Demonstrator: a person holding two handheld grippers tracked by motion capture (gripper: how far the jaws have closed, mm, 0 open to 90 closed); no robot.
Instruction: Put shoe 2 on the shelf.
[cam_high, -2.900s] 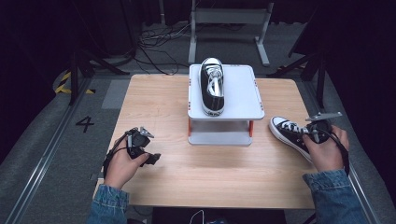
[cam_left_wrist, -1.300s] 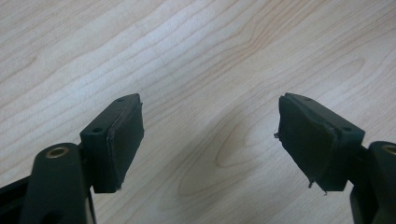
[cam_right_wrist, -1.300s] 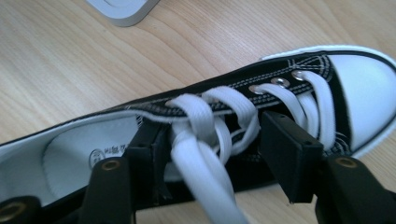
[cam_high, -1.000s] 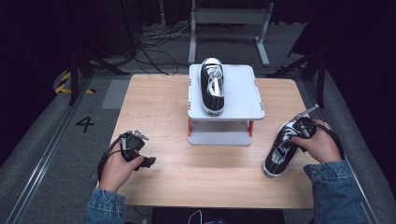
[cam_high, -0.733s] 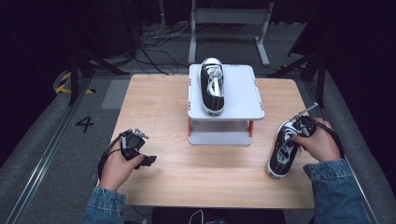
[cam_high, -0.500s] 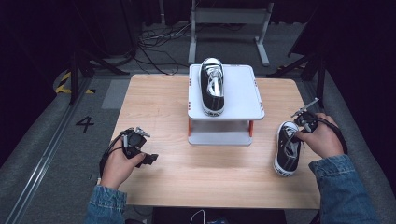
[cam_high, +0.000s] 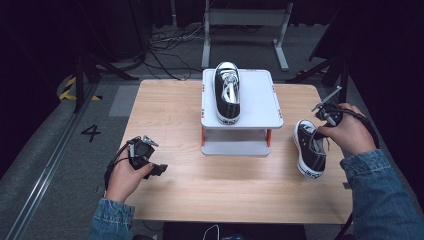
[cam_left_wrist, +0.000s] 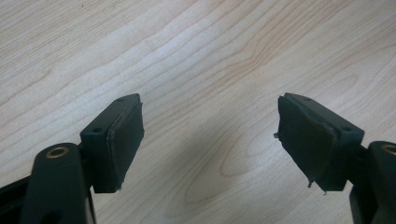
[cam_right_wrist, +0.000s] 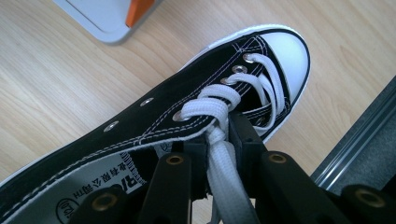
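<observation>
Sneaker (cam_high: 310, 150) now hangs off the desk (cam_high: 170, 110) beside the stand (cam_high: 240, 112), lifted since a second ago; right gripper (cam_right_wrist: 219, 140) fingers have just closed on its laces; left gripper (cam_left_wrist: 210, 140) fingers gape empty; its mate's spot looks next.

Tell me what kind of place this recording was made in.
Probably a lab or studio set up for recording, not a home: a lone wooden table stands among dark curtains, loose cables and a metal stand lie behind it, and the floor carries a painted number.
</observation>
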